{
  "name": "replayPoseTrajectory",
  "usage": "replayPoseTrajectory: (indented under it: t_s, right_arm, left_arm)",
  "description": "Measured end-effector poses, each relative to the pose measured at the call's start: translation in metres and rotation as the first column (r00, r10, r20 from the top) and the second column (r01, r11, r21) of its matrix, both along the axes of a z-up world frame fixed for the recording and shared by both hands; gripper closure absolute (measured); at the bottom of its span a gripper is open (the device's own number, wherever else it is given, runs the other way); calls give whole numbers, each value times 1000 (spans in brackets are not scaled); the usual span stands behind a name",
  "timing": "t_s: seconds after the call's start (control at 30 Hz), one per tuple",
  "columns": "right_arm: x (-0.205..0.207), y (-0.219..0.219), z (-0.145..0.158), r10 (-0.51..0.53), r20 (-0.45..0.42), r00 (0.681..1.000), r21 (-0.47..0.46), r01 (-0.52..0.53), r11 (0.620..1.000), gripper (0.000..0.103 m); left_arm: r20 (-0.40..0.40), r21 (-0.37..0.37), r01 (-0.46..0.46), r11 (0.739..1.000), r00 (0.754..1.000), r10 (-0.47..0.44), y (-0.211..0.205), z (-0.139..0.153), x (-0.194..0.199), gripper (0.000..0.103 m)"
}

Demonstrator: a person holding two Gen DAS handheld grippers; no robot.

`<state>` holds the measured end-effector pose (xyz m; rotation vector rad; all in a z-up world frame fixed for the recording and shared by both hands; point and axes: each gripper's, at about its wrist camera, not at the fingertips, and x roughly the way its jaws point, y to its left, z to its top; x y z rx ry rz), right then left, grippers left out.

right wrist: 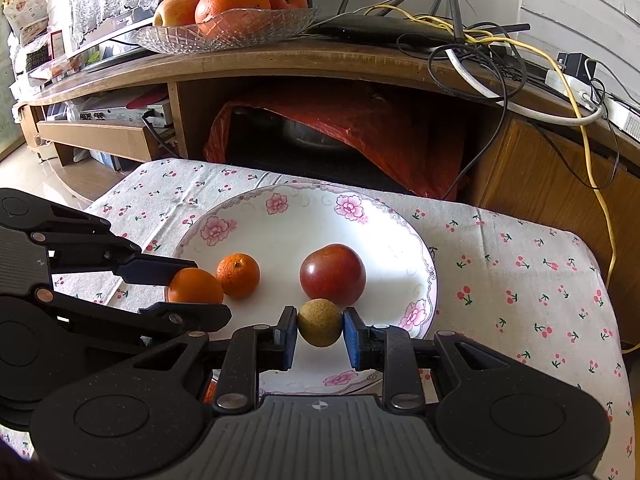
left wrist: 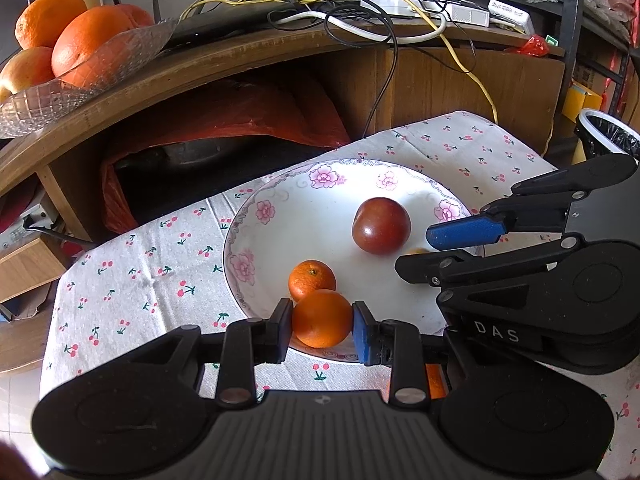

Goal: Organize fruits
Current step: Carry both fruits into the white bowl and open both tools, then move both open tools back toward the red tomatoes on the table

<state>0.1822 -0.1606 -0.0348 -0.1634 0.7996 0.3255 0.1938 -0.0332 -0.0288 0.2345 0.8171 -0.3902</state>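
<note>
Your left gripper (left wrist: 322, 323) has its jaws closed on an orange (left wrist: 322, 318) at the near edge of the plate (left wrist: 280, 232), one pad pressing each side of it. Just beyond it, touching or nearly so, a smaller orange (left wrist: 312, 279) sits on the plate. Farther in and to the right lies a dark red fruit (left wrist: 381, 225).

Your right gripper (right wrist: 320, 330) holds a small brown-green fruit (right wrist: 320, 323) between narrow jaws, pads on both sides, over the near part of the plate and just in front of the red fruit. From the left view this gripper comes in from the right, its blue pad beside the red fruit.

The plate rests on a desk (right wrist: 520, 272) under a cherry-print cloth. On the far shelf (right wrist: 280, 60), a glass bowl (right wrist: 224, 34) holds big oranges and apples.
</note>
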Motion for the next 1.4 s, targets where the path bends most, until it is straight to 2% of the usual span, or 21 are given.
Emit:
replayPoseTrajectory:
  t_s: [0.07,0.5,0.67,1.4]
  right_arm:
    - [0,0,0,-2,4,1000,-2,2,1000,78]
    - [-2,-3,6,-14,20,1000,4,14,1000,74]
    - [-3,-5,8,-22,27,999,10,21,1000,74]
    - [-28,-1,22,-31,32,999,-19,31,999,71]
  left_arm:
    - [0,-1,-3,1000,1000,3,0,0,0,63]
    - [21,-3,-7,1000,1000,7,-2,8,-4,61]
    - [34,-13,-2,1000,999,2,0,12,-6,57]
    - [47,-47,27,999,999,-25,13,26,-30,56]
